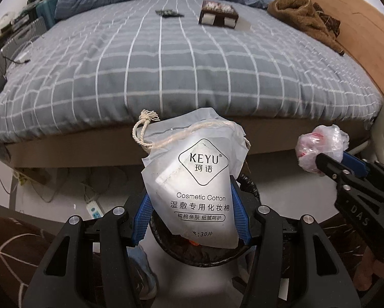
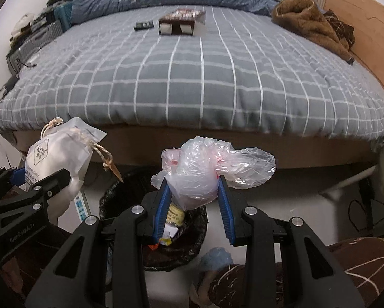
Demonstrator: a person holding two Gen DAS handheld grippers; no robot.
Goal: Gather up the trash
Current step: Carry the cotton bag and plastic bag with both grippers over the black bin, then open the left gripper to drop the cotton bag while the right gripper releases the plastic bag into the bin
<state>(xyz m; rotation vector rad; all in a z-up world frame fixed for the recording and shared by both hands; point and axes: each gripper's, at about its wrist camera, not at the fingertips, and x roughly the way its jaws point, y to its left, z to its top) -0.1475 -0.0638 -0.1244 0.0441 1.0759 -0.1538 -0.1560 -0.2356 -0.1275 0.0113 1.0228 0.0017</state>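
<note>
My left gripper (image 1: 192, 195) is shut on a white "KEYU" cosmetic cotton pouch (image 1: 192, 169) with a cream drawstring, held upright above a bin lined with a black bag (image 1: 202, 256). The same pouch (image 2: 56, 159) shows at the left of the right wrist view. My right gripper (image 2: 193, 183) is shut on a crumpled clear plastic bag with pink marks (image 2: 207, 169), just above the black-lined bin (image 2: 156, 231), which holds scraps and a yellow-labelled item. In the left wrist view that plastic bag (image 1: 320, 146) hangs at the right.
A bed with a grey checked cover (image 1: 181, 64) fills the background. On it lie a brown box (image 1: 217, 14), a small dark packet (image 1: 169, 12) and a brown fleece garment (image 1: 305, 18). A power strip (image 1: 93, 209) and cables lie on the floor under the bed edge.
</note>
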